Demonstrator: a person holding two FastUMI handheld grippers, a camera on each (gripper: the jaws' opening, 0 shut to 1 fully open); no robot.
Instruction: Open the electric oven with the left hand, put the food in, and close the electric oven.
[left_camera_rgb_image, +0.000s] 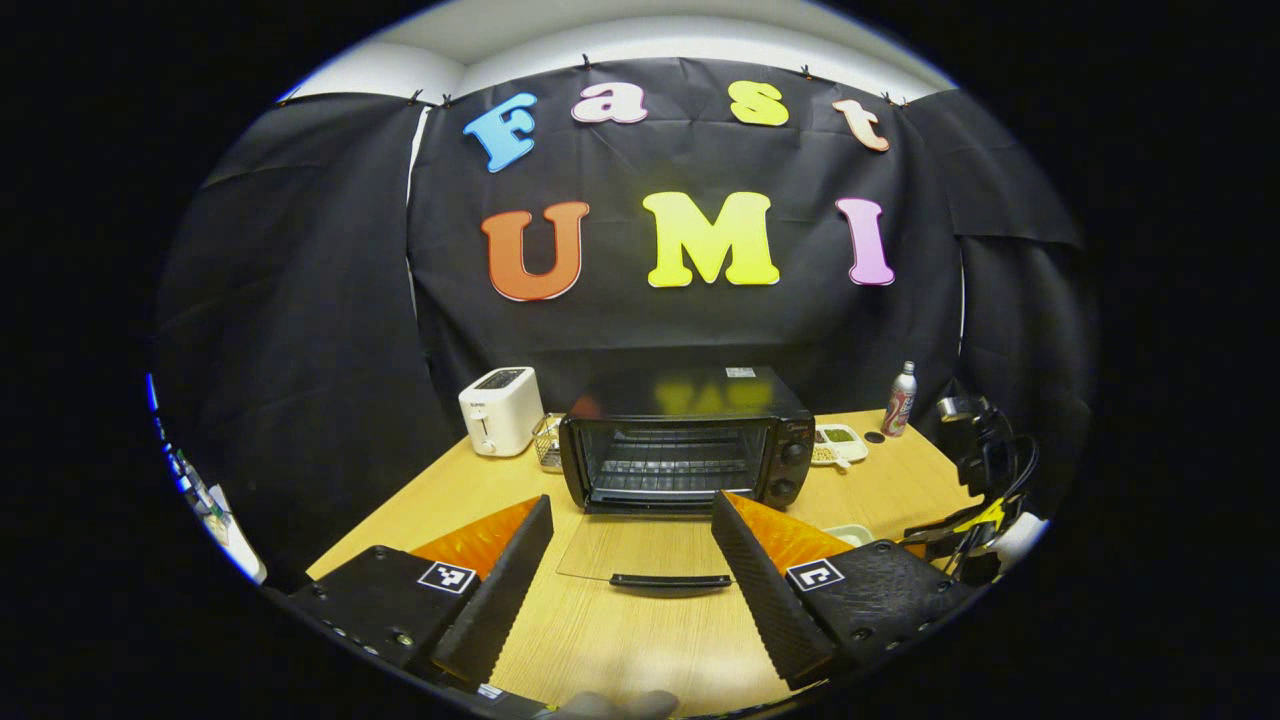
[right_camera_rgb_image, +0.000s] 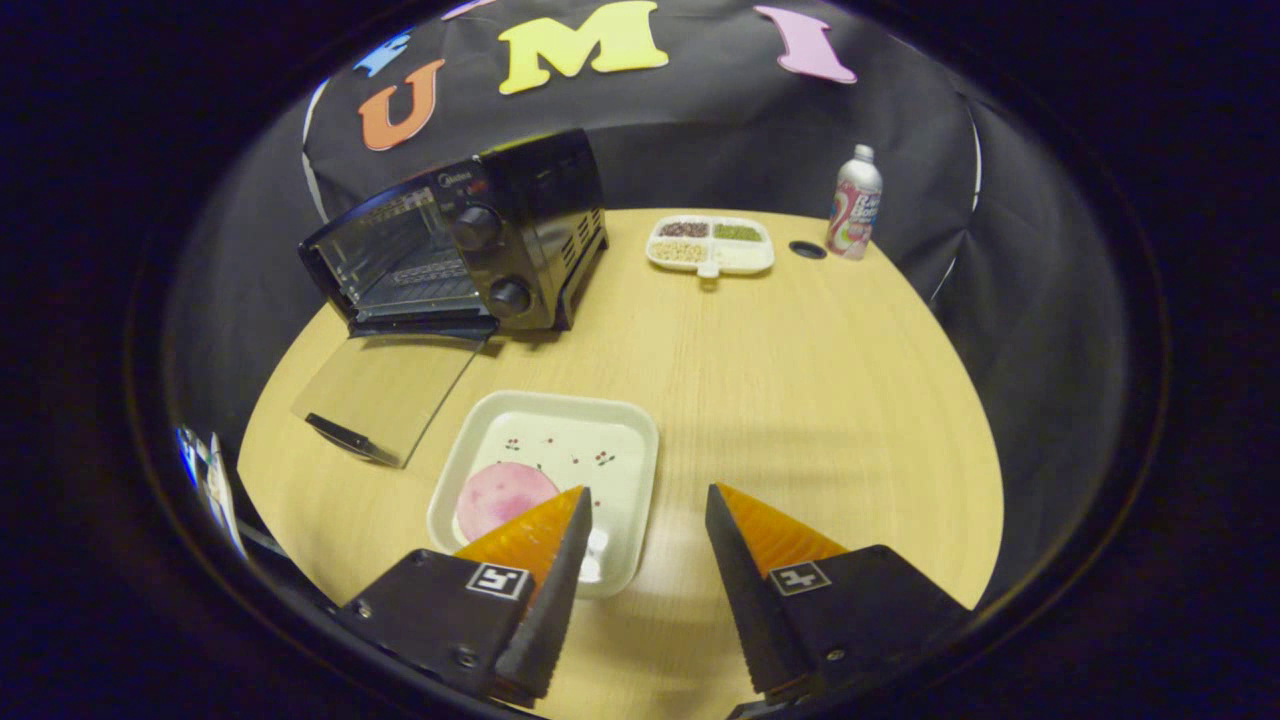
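One step was done: the oven (left_camera_rgb_image: 685, 440) door (left_camera_rgb_image: 640, 548) lay open, while both grippers' jaws gaped empty and the food (right_camera_rgb_image: 505, 497) waited on its tray (right_camera_rgb_image: 625, 425).

Dim overhead light, soft shadows, strong fisheye edge warping.

Left tool (left_camera_rgb_image: 632, 540) ribbed fingers, black bodies, square markers, screws
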